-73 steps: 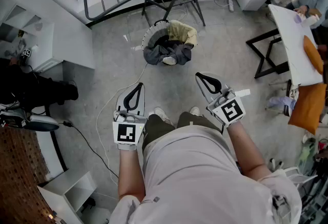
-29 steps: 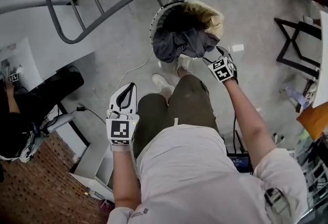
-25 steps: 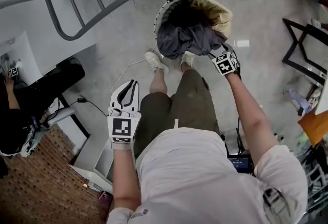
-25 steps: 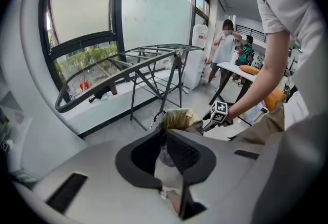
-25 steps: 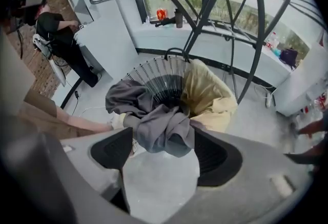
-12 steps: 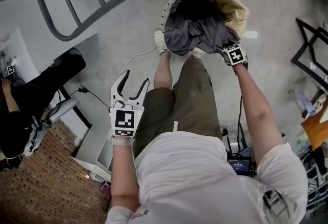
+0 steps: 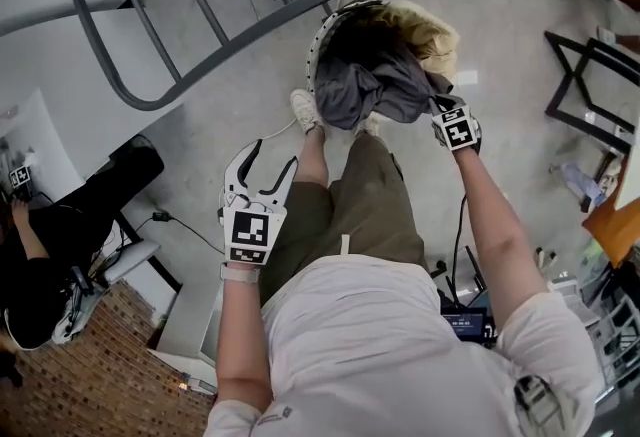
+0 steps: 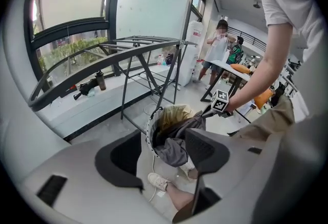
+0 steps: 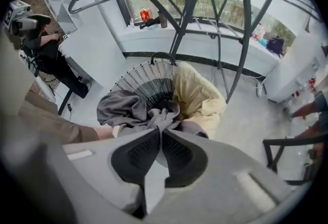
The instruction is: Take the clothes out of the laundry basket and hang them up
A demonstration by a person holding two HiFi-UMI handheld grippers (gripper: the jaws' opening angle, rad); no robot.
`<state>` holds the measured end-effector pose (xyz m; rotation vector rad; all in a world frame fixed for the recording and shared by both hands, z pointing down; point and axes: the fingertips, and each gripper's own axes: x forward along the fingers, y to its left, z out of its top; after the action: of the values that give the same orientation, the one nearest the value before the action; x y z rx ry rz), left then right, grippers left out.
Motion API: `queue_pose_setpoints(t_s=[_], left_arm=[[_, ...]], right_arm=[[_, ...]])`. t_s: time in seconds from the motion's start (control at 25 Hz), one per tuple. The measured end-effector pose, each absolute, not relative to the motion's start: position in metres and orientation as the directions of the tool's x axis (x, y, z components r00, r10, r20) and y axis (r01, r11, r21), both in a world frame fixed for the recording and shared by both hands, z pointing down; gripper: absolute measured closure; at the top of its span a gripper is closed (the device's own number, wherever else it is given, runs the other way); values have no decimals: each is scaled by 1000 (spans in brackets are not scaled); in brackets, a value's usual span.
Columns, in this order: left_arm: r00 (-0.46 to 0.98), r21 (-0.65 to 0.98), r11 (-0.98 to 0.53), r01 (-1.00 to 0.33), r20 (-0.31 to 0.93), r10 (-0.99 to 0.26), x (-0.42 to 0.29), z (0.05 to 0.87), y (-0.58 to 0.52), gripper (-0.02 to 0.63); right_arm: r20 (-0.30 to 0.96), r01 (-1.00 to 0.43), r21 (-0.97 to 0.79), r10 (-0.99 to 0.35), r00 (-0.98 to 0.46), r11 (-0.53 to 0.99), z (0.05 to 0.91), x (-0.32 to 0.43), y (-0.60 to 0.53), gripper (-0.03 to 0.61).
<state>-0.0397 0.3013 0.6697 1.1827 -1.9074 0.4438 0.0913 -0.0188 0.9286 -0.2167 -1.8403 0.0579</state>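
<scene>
Right claw [image 9: 160,126]: jaws have just closed, tips pinching a fold of the grey garment [image 9: 128,107]
Left claw [image 7: 270,157]: jaws have just opened wide, nothing between them (beside the person's leg, well apart from the basket)
Grey garment: heaped in the laundry basket [image 9: 148,77], spilling over its near rim
Beige garment [image 9: 200,95]: draped over the far rim
Hidden: basket's inside under the clothes; right claw tips in the head view, sunk in cloth
Drying rack [image 7: 300,10]: just beyond the basket, cut off by the frame

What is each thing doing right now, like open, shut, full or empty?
laundry basket: upright, holding clothes.
grey garment: draped over its rim, pinched.
yellow garment: in it, untouched.
drying rack: unfolded, rails in view bare.
left gripper: just opened, nothing between jaws.
right gripper: just closed, shut on grey garment.
</scene>
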Motion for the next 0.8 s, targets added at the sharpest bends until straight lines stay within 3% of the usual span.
queue_pose_setpoints(t_s=[0.2, 0.48, 0.8], left_arm=[[-171, 123, 396, -910, 759, -629, -57, 657, 288, 362], [-82, 117, 229, -966, 704, -706, -78, 639, 267, 362], [69, 97, -11, -995, 622, -780, -87, 619, 221, 362]], right_arm=[[933, 91, -94, 119, -340, 991, 865, 88, -11, 555], [851, -62, -4, -29, -525, 998, 757, 77, -11, 557], [626, -228, 111, -247, -740, 967, 595, 57, -14, 561]])
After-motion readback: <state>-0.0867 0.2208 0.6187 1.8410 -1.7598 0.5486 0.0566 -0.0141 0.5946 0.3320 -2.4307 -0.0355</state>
